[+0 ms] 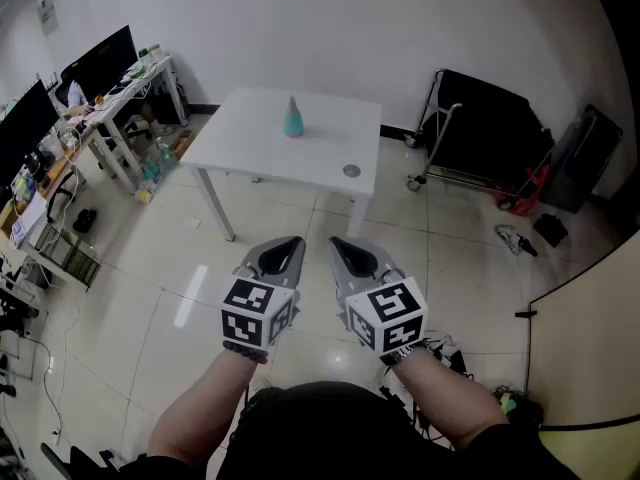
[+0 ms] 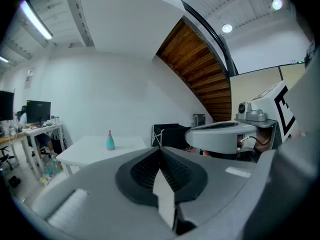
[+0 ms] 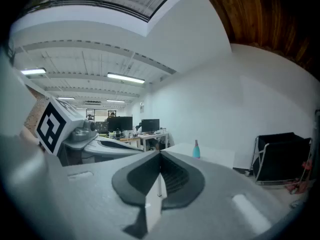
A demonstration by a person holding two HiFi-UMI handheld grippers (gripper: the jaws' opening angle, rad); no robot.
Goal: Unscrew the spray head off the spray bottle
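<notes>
A teal spray bottle with a pink spray head stands upright on the white table, far ahead of me. It shows small in the left gripper view and in the right gripper view. My left gripper and right gripper hang side by side over the floor, well short of the table. Both are shut with nothing between their jaws.
A small round grey disc lies on the table's near right part. Desks with monitors line the left wall. A black folding cart and bags stand at the right. A beige panel rises at the lower right.
</notes>
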